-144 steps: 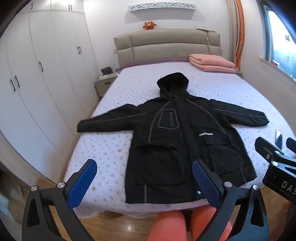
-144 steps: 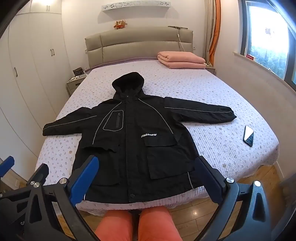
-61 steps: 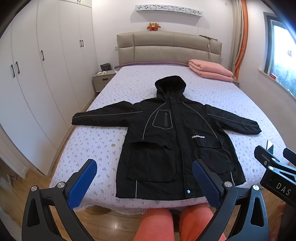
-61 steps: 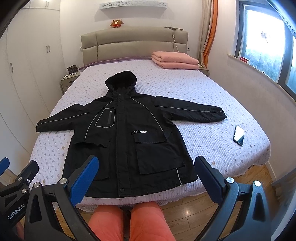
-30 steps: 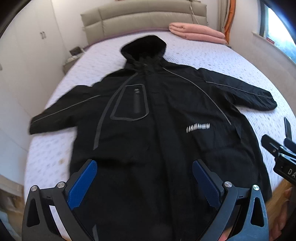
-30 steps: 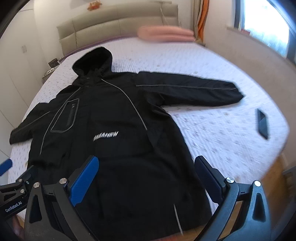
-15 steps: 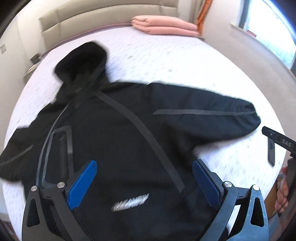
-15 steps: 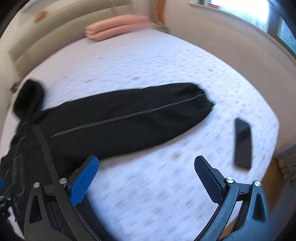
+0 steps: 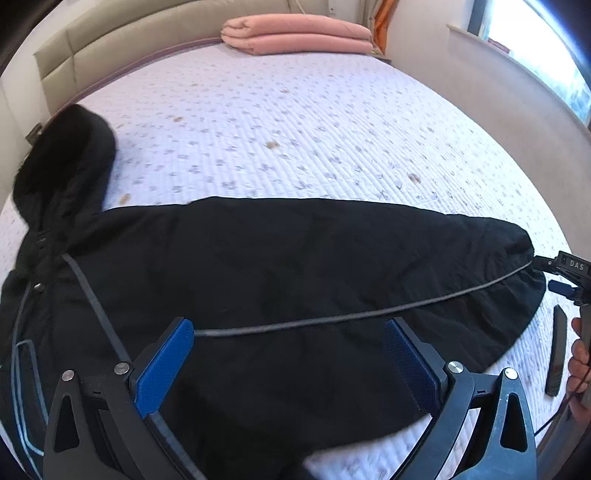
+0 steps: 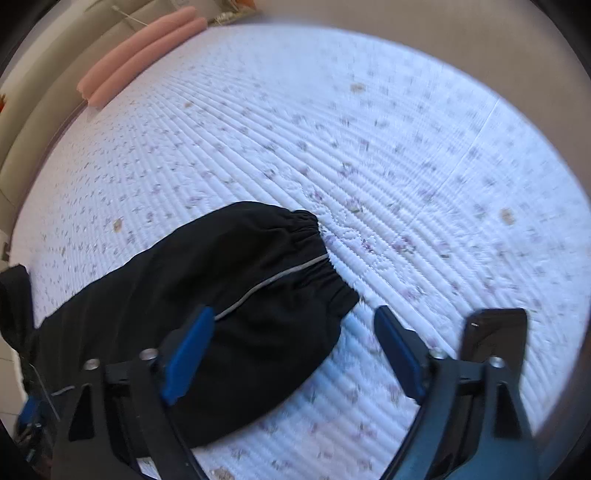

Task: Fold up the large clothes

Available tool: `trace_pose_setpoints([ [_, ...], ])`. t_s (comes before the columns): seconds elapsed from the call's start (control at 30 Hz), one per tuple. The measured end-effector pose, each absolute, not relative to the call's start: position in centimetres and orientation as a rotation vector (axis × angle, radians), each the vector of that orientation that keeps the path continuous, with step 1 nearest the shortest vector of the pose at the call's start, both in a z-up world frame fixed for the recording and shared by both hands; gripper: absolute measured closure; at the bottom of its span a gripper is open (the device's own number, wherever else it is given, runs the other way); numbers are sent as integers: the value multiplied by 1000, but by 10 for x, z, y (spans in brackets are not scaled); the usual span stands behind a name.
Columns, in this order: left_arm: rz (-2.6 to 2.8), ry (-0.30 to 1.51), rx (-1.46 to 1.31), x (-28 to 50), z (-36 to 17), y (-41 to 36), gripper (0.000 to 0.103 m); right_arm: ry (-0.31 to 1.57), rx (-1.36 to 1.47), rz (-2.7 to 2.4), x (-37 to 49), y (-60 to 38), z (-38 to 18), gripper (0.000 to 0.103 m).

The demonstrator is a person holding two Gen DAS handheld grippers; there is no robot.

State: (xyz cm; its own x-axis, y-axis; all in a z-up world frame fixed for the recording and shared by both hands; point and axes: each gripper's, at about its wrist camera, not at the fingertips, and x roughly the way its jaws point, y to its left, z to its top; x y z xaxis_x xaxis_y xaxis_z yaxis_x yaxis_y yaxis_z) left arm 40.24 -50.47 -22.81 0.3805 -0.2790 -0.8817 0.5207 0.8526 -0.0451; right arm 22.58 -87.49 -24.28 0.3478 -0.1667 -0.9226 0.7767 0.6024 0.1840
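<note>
The coat (image 9: 280,266) lies flat, front up, on the bed (image 9: 314,122), its sleeve (image 10: 229,284) stretched straight out toward the bed's edge — likely so it can be folded in over the body first. The right tongs (image 10: 291,350) hang released over the cuff (image 10: 317,254), one finger above the sleeve, the other over bare quilt, placed to take the cuff. The left tongs (image 9: 295,365) are also spread wide, gripping nothing, above the sleeve near the shoulder — probably to pin the fold line. A phone (image 9: 556,354) lies just beside the cuff; blankets (image 9: 295,33) sit folded at the headboard. No containers here.
</note>
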Motion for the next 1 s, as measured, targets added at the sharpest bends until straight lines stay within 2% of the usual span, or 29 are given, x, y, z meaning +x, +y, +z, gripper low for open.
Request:
trace_pose_setpoints([
  [0.07,-527,1075,267,405,-239,-517,0,1054,738,-652,225,-885,-255,23],
  [0.2,-551,1108,285,406,-258,-533,0,1040,777,-602,226,-893,-271,24],
  [0.23,-548,1125,300,405,-266,-538,0,1036,770,-600,227,-892,-272,27],
  [0.3,-530,1139,333,400,-278,-542,0,1042,733,-599,231,-887,-272,34],
  [0.37,-518,1120,357,397,-281,-545,1,1042,712,-582,233,-883,-268,47],
  [0.47,-537,1109,349,393,-277,-550,1,1011,742,-549,231,-883,-258,61],
  [0.53,-586,1101,313,389,-267,-553,4,985,723,-529,229,-879,-243,65],
  [0.7,-692,1100,306,375,-260,-574,4,959,524,-554,234,-856,-204,67],
  [0.83,-671,1155,387,376,-291,-586,4,1064,484,-586,247,-856,-235,67],
  [0.9,-676,1119,441,372,-291,-591,4,1125,523,-593,250,-861,-263,66],
  [0.97,-691,1126,422,374,-284,-587,5,1118,566,-598,248,-865,-268,66],
  [1.0,-695,1123,406,378,-281,-582,9,1114,575,-605,248,-865,-263,66],
])
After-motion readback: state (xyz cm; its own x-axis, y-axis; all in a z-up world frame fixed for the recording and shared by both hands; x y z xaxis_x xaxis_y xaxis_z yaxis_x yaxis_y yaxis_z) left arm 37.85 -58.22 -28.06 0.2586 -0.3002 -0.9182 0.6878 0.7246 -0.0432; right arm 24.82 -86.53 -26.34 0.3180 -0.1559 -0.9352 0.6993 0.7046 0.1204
